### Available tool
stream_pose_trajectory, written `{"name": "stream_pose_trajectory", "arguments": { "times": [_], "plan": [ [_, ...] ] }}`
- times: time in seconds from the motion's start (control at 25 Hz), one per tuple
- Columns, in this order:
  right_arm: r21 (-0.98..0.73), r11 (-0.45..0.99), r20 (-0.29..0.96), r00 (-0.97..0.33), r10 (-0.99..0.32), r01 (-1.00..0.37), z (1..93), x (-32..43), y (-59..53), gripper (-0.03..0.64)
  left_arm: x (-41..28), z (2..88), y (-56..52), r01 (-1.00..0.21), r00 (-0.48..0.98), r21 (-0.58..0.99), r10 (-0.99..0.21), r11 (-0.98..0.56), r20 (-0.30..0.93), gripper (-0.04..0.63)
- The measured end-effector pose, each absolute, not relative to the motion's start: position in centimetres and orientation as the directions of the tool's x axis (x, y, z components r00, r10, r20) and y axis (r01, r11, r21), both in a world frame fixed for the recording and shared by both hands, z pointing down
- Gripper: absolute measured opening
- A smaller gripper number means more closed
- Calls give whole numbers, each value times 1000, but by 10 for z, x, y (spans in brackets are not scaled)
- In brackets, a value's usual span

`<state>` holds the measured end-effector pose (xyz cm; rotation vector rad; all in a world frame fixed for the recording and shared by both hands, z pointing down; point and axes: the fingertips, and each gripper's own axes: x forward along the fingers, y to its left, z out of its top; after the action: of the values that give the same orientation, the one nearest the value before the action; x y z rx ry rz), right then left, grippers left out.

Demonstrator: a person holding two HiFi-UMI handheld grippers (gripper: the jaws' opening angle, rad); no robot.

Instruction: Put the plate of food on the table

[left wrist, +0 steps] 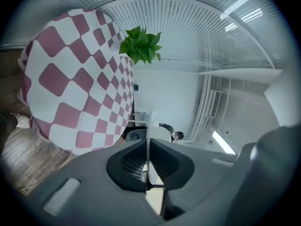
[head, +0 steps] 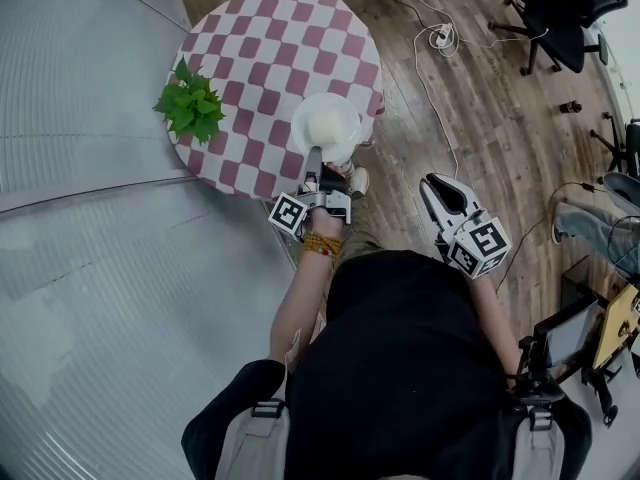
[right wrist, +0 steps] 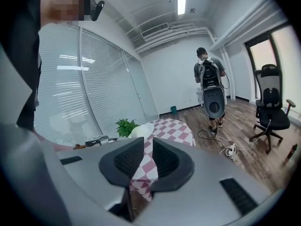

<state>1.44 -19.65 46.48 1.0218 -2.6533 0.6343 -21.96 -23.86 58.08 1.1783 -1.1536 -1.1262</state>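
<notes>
A white plate (head: 345,108) with a pale mound of food sits over the near edge of the round red-and-white checked table (head: 270,58). I cannot tell whether it rests on the cloth. My left gripper (head: 315,160) is shut on the plate's near rim. In the left gripper view the plate (left wrist: 151,121) runs edge-on between the pads of the left gripper (left wrist: 148,142), with the table (left wrist: 75,79) to the left. My right gripper (head: 428,181) hangs apart over the floor, shut and empty. In its own view the right gripper (right wrist: 148,142) shows only a slit, with the plate (right wrist: 141,130) beyond.
A green potted plant (head: 192,103) stands on the table's left side. A glass wall with blinds (head: 80,118) curves along the left. Cables and a power strip (head: 440,38) lie on the wood floor. Office chairs (head: 560,13) stand at the right. Another person (right wrist: 209,84) stands further off.
</notes>
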Motion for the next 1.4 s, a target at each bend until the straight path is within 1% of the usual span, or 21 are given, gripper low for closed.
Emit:
{"name": "stream_pose_trajectory", "arguments": {
  "times": [0.12,0.24,0.32,0.48,0.6,0.72,0.84,0.96,1.28,1.4],
  "plan": [
    [-307,632,388,-700,-599,-711,474,3,-219,61,-236,615,-281,10,98,991,-986,133,131,14],
    [-309,582,414,-657,-629,-752,480,11,-239,61,-239,636,-323,-6,126,983,-975,182,182,14],
    [-305,529,431,-610,-664,-792,483,27,-250,61,-236,644,-352,-10,147,980,-970,196,196,14],
    [-320,367,472,-482,-738,-874,497,62,-265,60,-225,655,-408,-16,178,981,-965,192,191,14],
    [-299,291,462,-405,-789,-909,495,79,-274,60,-216,669,-442,-54,206,979,-957,198,205,14],
    [-258,269,447,-362,-818,-928,491,86,-280,60,-209,698,-458,-61,223,965,-939,255,262,14],
    [-267,242,435,-341,-834,-933,490,91,-282,59,-208,728,-461,-80,230,945,-917,317,327,14],
    [-269,215,437,-318,-841,-939,491,98,-284,58,-206,746,-465,-104,245,931,-898,350,365,14],
    [-269,199,435,-303,-848,-942,488,101,-291,58,-202,764,-482,-118,265,919,-881,375,393,14],
    [-261,195,441,-297,-847,-945,488,103,-292,58,-205,771,-484,-65,226,917,-889,394,398,14]
  ]
}}
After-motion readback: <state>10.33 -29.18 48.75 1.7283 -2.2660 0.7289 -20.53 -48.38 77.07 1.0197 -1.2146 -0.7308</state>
